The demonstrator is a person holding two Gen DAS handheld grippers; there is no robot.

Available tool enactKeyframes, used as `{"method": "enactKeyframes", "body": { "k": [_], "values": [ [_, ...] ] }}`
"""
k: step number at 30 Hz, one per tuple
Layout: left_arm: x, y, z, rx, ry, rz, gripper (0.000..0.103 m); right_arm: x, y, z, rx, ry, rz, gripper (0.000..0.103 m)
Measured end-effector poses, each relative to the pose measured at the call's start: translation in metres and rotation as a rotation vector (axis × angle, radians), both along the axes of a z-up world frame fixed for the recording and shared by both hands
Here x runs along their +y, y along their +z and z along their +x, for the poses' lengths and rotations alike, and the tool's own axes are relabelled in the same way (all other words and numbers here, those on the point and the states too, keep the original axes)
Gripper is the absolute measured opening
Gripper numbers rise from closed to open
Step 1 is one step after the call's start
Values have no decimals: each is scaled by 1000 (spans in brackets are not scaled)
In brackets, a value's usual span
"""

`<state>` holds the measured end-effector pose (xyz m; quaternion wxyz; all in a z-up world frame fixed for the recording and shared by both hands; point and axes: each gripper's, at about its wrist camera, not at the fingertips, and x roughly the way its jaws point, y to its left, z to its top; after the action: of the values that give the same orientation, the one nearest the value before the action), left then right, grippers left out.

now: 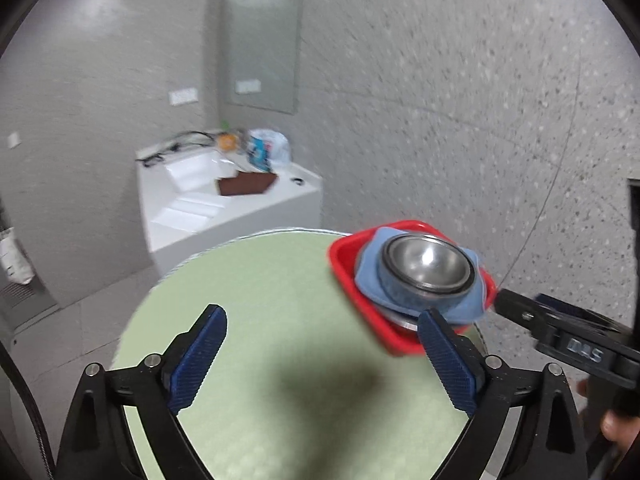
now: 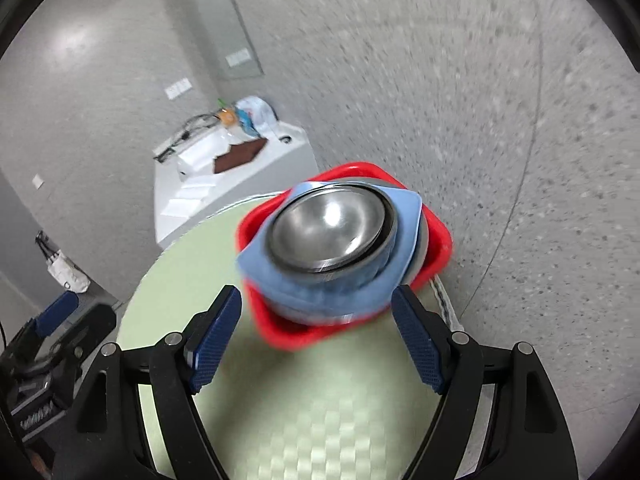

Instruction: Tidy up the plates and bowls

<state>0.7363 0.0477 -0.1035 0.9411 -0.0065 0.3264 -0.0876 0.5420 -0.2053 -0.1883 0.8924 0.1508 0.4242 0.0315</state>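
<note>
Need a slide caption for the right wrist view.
Open right hand-held gripper facing steel bowl stacked on blue plate and red plate.

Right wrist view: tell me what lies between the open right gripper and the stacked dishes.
Only bare green tabletop lies between the right gripper and the red tray holding the steel bowl; the right wrist view shows it.

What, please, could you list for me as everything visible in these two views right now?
steel bowl: one, silver, top of the stack.
blue plate: one, light blue, squarish, under the bowl.
red plate: one, red, square, bottom of the stack, at the table's far right edge.
round table: one, pale green.
white counter: one, cluttered, by the wall.
left tongs: open, empty.
right tongs: open, empty, just short of the stack.
</note>
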Motion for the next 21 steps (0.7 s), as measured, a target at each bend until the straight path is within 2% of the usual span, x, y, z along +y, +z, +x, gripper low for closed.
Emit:
{"method": "enactKeyframes", "body": {
  "k": [2,9,15,21],
  "values": [
    [10,5,-44,-23,21,-14,100,7,13,-33,-33,4,-24,87],
    [19,34,-203,-89,63,-5,102,21,62,-150,-122,16,-51,101],
    [5,67,-323,-149,46,17,102,17,100,-232,-190,35,-65,103],
    [-14,93,-450,-225,98,20,102,-5,128,-303,-269,71,-81,103]
  ]
}}
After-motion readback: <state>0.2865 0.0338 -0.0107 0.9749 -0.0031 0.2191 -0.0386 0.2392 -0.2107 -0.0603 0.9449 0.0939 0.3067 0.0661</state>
